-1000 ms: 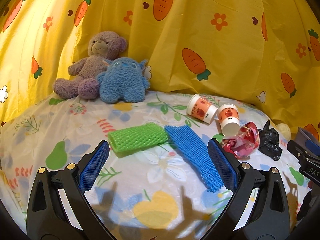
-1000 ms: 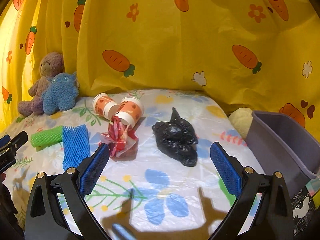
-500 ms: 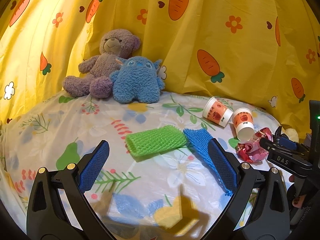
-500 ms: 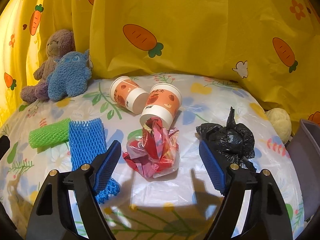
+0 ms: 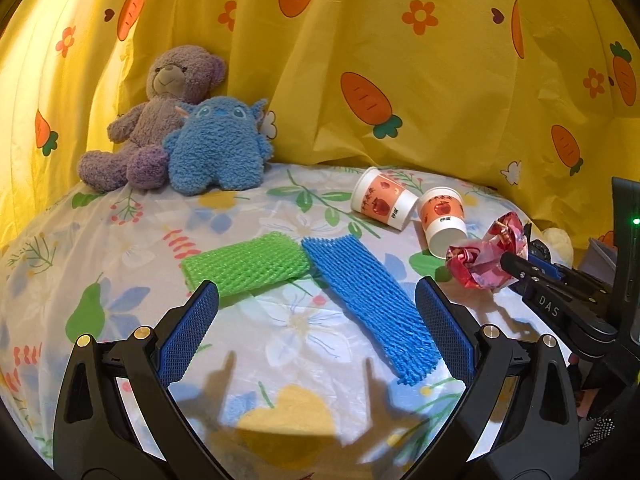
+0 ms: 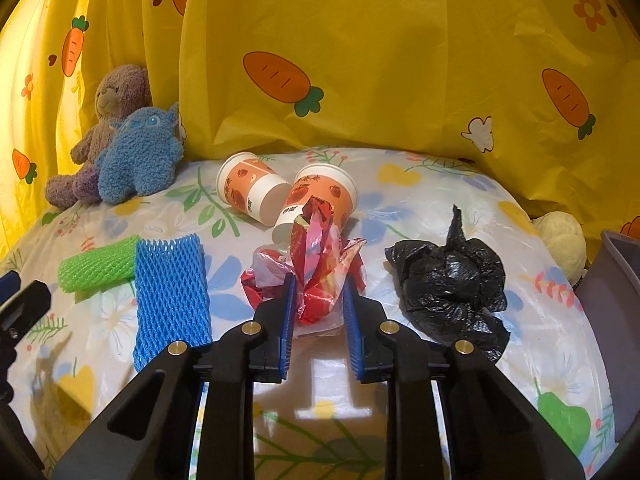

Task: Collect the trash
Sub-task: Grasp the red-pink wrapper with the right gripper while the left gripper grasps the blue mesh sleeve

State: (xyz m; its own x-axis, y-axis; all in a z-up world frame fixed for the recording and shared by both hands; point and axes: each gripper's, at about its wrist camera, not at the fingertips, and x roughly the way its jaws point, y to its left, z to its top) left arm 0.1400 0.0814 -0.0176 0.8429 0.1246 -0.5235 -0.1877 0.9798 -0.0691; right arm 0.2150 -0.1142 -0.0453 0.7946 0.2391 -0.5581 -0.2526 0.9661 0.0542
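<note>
My right gripper [image 6: 319,300] is shut on a crumpled red wrapper [image 6: 316,256], which also shows in the left wrist view [image 5: 486,256] at the right. Two paper cups [image 6: 288,196] lie on their sides just behind it. A black plastic bag [image 6: 450,280] lies to its right. A blue foam net [image 6: 170,292] and a green foam net [image 6: 96,266] lie to the left. My left gripper [image 5: 316,328] is open and empty, low over the sheet, with the blue net [image 5: 368,300] and green net [image 5: 244,264] between and beyond its fingers.
A purple teddy [image 5: 152,120] and a blue plush [image 5: 218,148] sit at the back left against the yellow carrot curtain [image 5: 400,60]. A grey bin [image 6: 616,304] stands at the right edge, with a cream plush [image 6: 560,236] beside it.
My right gripper moved forward and left and closed on the red wrapper. My left gripper drew back and turned slightly left, staying open.
</note>
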